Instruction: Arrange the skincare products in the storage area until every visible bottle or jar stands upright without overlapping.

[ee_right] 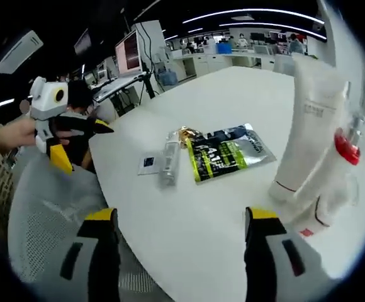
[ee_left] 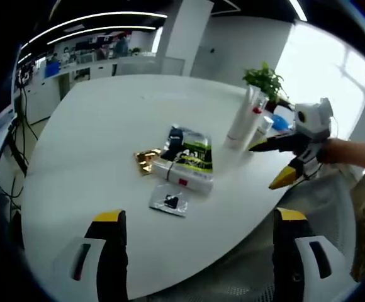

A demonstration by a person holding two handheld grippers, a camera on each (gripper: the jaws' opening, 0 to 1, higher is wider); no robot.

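Both tools gape; black-green pouch [ee_right: 225,153] (print unreadable) beside lying tube [ee_right: 168,163].

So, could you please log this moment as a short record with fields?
surface: white table
lying flat: green pouch, white tube, gold sachet, small clear sachet
upright: two white tubes, one with a red cap
left gripper: open, holds nothing
right gripper: open, near the upright tubes
background: plant

White tubes [ee_right: 311,126], black-green pouch [ee_right: 226,153], white table [ee_left: 107,126]
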